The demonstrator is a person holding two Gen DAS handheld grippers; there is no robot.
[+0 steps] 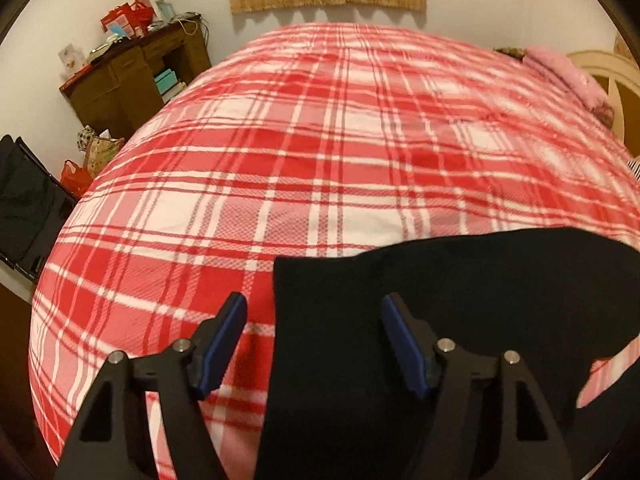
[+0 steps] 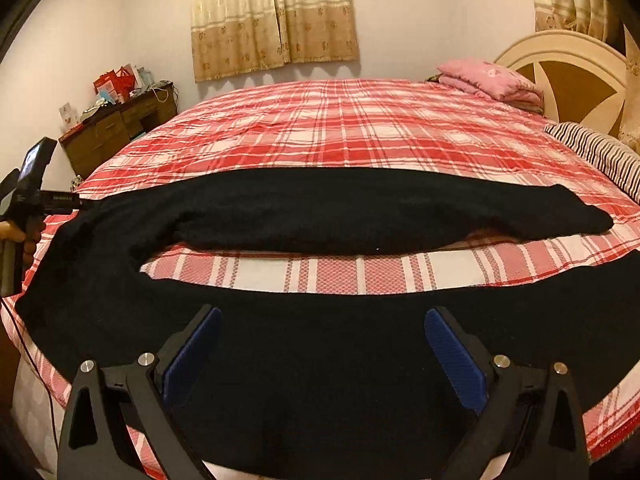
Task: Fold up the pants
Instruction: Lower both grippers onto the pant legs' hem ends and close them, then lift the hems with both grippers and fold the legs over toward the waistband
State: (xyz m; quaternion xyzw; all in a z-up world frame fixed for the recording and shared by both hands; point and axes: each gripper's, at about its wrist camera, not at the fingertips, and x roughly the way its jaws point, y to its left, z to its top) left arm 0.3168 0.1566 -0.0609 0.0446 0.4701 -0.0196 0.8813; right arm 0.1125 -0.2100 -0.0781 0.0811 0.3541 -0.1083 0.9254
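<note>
While both pairs of blue pads stand apart, gripping nothing, the left gripper (image 1: 312, 340) hovers over the waist end of the black pants (image 2: 320, 216) and the right gripper (image 2: 322, 354) over a leg. The pants lie along the bed's near edge on a red plaid cover (image 2: 352, 132). Beyond: pink pillow (image 2: 488, 78), wooden desk (image 2: 116, 128), curtains (image 2: 272, 16).

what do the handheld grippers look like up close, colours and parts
Both the left gripper and the right gripper have matte black angular arms with triangular cut-outs, silver round pivot pins, and blue ribbed pads on the fingers. Neither view shows a sleeve.
</note>
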